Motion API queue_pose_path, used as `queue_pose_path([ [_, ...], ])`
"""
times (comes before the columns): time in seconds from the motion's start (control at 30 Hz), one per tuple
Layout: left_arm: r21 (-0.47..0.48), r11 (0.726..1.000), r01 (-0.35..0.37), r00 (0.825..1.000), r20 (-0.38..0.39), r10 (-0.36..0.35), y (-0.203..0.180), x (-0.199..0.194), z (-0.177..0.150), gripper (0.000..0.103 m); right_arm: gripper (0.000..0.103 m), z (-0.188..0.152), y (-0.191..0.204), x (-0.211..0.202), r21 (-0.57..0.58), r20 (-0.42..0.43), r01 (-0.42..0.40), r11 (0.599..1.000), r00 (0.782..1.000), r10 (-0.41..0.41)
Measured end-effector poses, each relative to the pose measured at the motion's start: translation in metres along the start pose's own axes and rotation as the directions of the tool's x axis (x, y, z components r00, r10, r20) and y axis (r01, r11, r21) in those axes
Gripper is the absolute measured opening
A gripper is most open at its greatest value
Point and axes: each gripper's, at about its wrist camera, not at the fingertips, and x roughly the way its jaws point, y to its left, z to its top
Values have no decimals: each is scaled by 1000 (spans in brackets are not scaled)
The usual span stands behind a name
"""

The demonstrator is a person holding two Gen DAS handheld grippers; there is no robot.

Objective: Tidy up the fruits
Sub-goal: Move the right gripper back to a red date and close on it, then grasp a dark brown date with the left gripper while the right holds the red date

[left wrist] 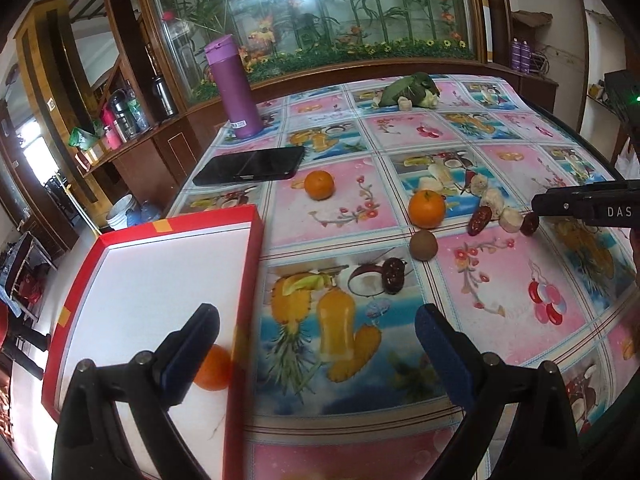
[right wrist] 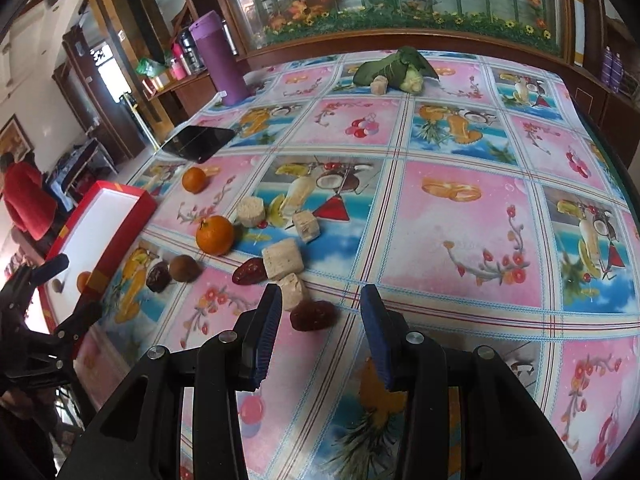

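Fruit-print cloth (right wrist: 460,216) covers the table. "DAS" shows on my right gripper (right wrist: 318,312), part-open around a date (right wrist: 313,315), not gripping. My left gripper (left wrist: 316,336) gapes wide, empty, straddling the box (left wrist: 250,280) wall.

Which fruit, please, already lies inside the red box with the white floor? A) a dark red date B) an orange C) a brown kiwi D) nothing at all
B: one orange rests on the white floor of the red box, just behind the left tongs, while the brown kiwi and the dates lie out on the tablecloth.
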Motion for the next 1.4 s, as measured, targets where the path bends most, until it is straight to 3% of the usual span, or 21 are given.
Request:
queue_pose_path([
  [0.17,-4,1000,10,1000,-16,-10,-2,7,2,100,40,-5,12,7,-56,-32,18,998,999,-20],
  [0.53,3,997,74,995,-69,-73,-14,34,13,97,40,-7,9,18,-61,-84,65,996,994,-70],
  [0.67,1,995,102,991,-91,-101,-19,44,16,81,40,-9,10,19,-70,-81,72,995,994,-77],
  [1.0,-32,985,171,978,-118,-174,-21,60,18,63,40,-10,22,25,-128,-44,125,984,990,-132],
  [1.2,-27,978,208,971,-112,-210,-29,60,21,44,29,-10,25,26,-146,-22,157,977,987,-162],
  [1.27,-29,973,228,967,-110,-229,-30,59,21,34,28,-10,25,27,-149,-20,158,976,986,-163],
  [1.4,-14,971,240,965,-103,-240,-34,57,21,25,27,-10,26,27,-148,-19,161,976,986,-166],
])
